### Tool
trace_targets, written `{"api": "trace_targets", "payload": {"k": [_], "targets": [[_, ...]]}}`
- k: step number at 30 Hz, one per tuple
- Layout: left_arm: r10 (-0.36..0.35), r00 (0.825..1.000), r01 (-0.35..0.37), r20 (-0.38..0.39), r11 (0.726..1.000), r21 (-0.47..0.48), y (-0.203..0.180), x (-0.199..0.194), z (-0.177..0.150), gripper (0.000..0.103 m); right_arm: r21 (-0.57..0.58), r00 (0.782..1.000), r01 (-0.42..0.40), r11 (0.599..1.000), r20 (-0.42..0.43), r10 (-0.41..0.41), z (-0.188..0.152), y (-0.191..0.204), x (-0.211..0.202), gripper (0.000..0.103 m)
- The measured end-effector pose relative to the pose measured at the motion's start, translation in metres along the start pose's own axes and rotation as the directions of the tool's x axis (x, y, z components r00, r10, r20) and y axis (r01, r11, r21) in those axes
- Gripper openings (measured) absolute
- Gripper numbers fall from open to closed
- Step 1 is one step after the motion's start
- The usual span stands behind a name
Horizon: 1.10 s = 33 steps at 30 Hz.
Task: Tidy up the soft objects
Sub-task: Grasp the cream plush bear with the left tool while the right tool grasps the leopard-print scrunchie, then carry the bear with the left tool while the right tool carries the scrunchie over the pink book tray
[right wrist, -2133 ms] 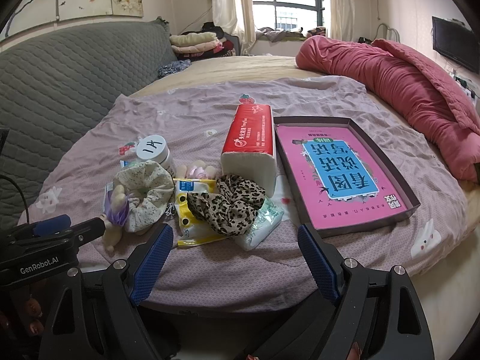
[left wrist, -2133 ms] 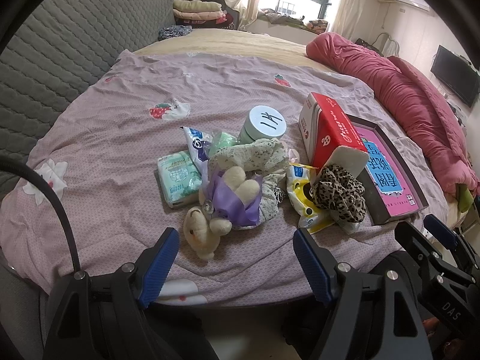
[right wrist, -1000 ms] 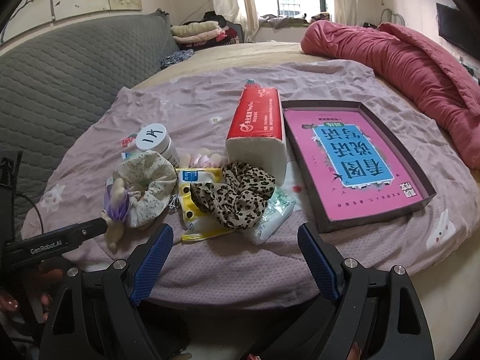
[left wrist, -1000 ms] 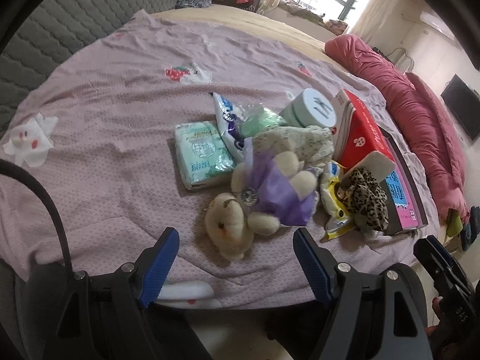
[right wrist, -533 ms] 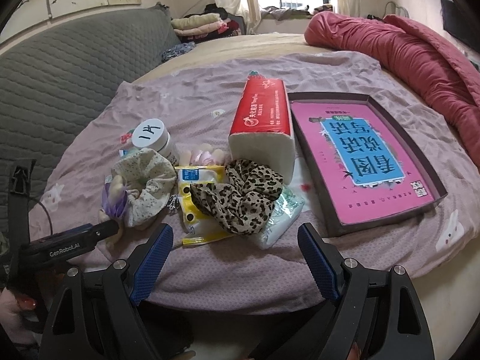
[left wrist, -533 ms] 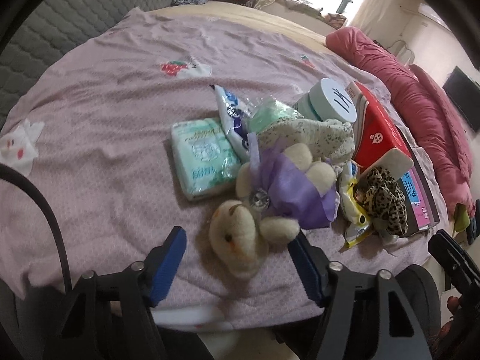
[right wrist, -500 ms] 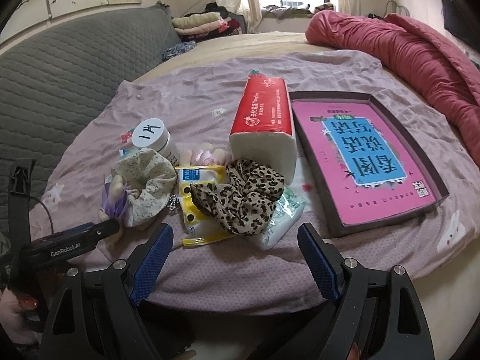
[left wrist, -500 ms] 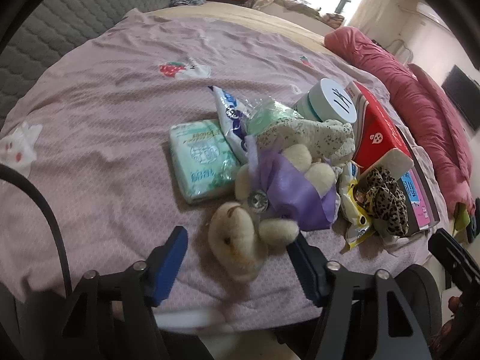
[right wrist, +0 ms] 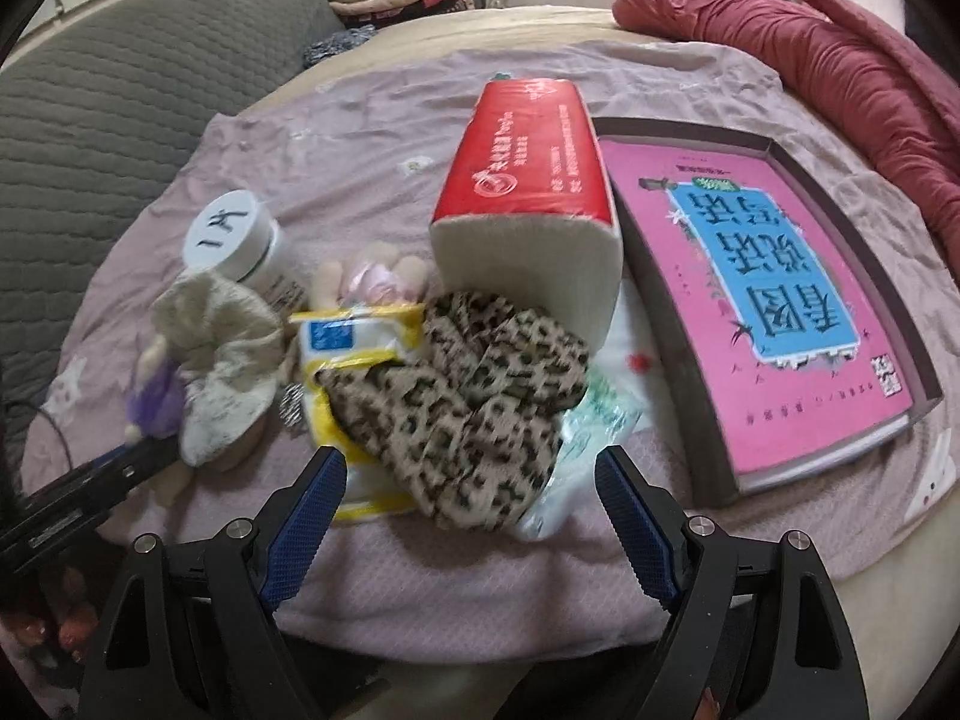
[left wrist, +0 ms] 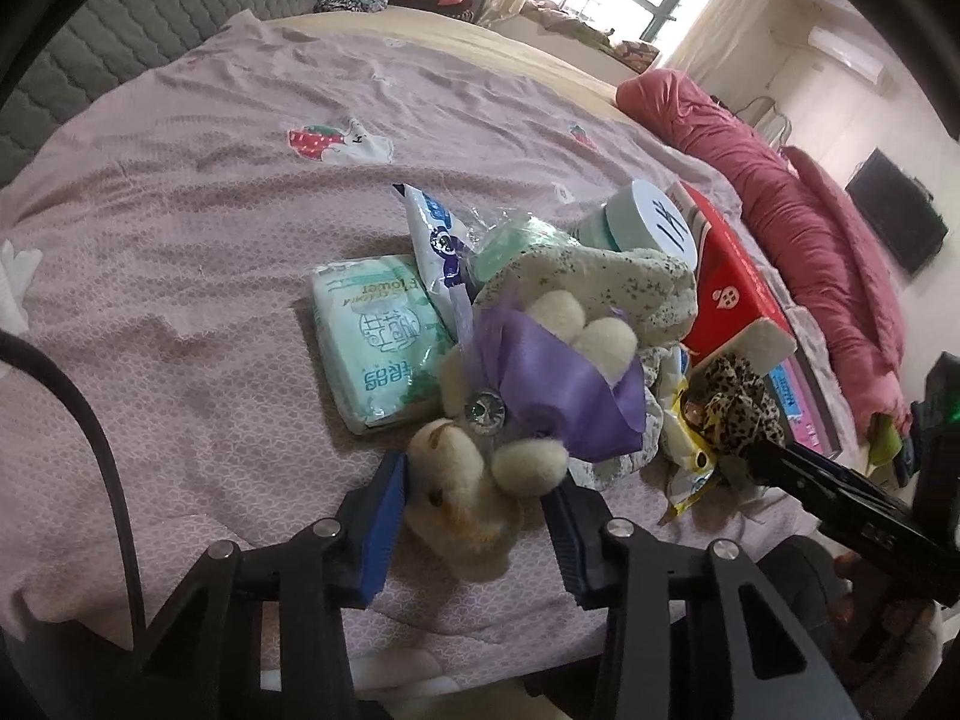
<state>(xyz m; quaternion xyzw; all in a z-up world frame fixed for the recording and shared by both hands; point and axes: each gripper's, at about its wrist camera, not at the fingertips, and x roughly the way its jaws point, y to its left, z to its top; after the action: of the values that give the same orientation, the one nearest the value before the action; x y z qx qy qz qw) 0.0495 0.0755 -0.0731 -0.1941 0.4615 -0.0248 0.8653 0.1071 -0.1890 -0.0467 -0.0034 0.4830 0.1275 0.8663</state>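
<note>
The left gripper (left wrist: 474,516) is closing around the cream teddy bear's (left wrist: 462,504) head at the bed's near edge, so it might drag the floral scrunchie (left wrist: 606,288) along, while the right gripper (right wrist: 471,516) hovers wide open, empty.

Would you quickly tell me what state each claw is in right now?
Left claw: closing around the cream teddy bear's head, pads at its sides.
Right claw: open, holding nothing, just short of the leopard-print scrunchie.
</note>
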Motion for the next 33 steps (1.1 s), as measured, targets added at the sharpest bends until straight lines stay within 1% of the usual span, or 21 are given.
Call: {"api": "trace_targets", "payload": {"k": [2,5,6,7,8,9,10,12,14,15,16,18,23,26,28,33], "targets": [[-0.017,1.0,0.017,0.0,1.0,-0.012,0.003,0.001,0.001,0.043,-0.018,1.0,0.012,1.0,0.009,-0.012,0.004,0.001,0.004,0.086],[-0.041,0.999,0.041,-0.002,0.999,-0.034,0.008,0.001,0.003,0.042,-0.065,0.998,0.059,0.996,0.033,-0.057,0.008,0.005,0.008,0.085],[-0.045,0.999,0.045,-0.002,0.998,-0.038,0.009,0.001,0.003,0.042,-0.075,0.997,0.068,0.995,0.042,-0.065,0.01,0.005,0.01,0.083],[-0.052,0.999,0.052,-0.002,0.998,-0.043,0.01,0.002,0.003,0.041,-0.09,0.996,0.078,0.993,0.05,-0.074,0.01,0.007,0.011,0.073],[-0.056,0.998,0.055,0.0,0.997,-0.046,0.011,0.001,0.003,0.041,-0.102,0.995,0.083,0.991,0.056,-0.078,0.011,0.007,0.013,0.067],[-0.057,0.998,0.057,0.001,0.997,-0.047,0.011,0.001,0.003,0.041,-0.108,0.996,0.08,0.991,0.055,-0.075,0.012,0.006,0.015,0.058],[-0.061,0.998,0.061,0.003,0.997,-0.048,0.011,0.0,0.001,0.041,-0.109,0.996,0.071,0.992,0.053,-0.065,0.012,0.005,0.017,0.052],[-0.064,0.998,0.064,0.003,0.997,-0.051,0.011,0.0,0.002,0.04,-0.109,0.998,0.053,0.993,0.05,-0.047,0.011,0.004,0.018,0.046],[-0.068,0.998,0.068,0.004,0.996,-0.057,0.012,-0.001,0.0,0.039,-0.107,0.998,0.033,0.994,0.056,-0.027,0.01,0.001,0.018,0.038],[-0.069,0.998,0.069,0.004,0.996,-0.059,0.012,-0.001,0.0,0.039,-0.103,0.998,0.026,0.994,0.061,-0.02,0.009,0.0,0.016,0.03],[-0.07,0.998,0.07,0.006,0.996,-0.06,0.012,-0.002,0.0,0.038,-0.093,0.997,0.018,0.995,0.075,-0.011,0.008,-0.002,0.013,0.026],[-0.073,0.997,0.074,0.013,0.996,-0.059,0.011,-0.004,-0.001,0.038,-0.072,0.994,0.006,0.997,0.108,0.001,0.007,-0.008,0.005,0.023],[-0.068,0.997,0.071,0.042,0.996,-0.061,0.01,-0.015,-0.003,0.038,-0.058,0.981,-0.028,0.998,0.189,0.038,0.005,-0.015,-0.02,0.021],[-0.07,0.995,0.075,0.066,0.995,-0.073,0.01,-0.024,-0.002,0.038,-0.061,0.976,-0.056,0.997,0.207,0.068,0.004,-0.017,-0.028,0.021],[-0.065,0.994,0.072,0.092,0.995,-0.072,0.009,-0.032,-0.002,0.038,-0.064,0.974,-0.063,0.996,0.213,0.075,0.003,-0.017,-0.03,0.021],[-0.05,0.991,0.057,0.126,0.997,-0.053,0.002,-0.044,-0.002,0.038,-0.065,0.968,-0.068,0.996,0.238,0.082,0.001,-0.017,-0.038,0.021]]}}
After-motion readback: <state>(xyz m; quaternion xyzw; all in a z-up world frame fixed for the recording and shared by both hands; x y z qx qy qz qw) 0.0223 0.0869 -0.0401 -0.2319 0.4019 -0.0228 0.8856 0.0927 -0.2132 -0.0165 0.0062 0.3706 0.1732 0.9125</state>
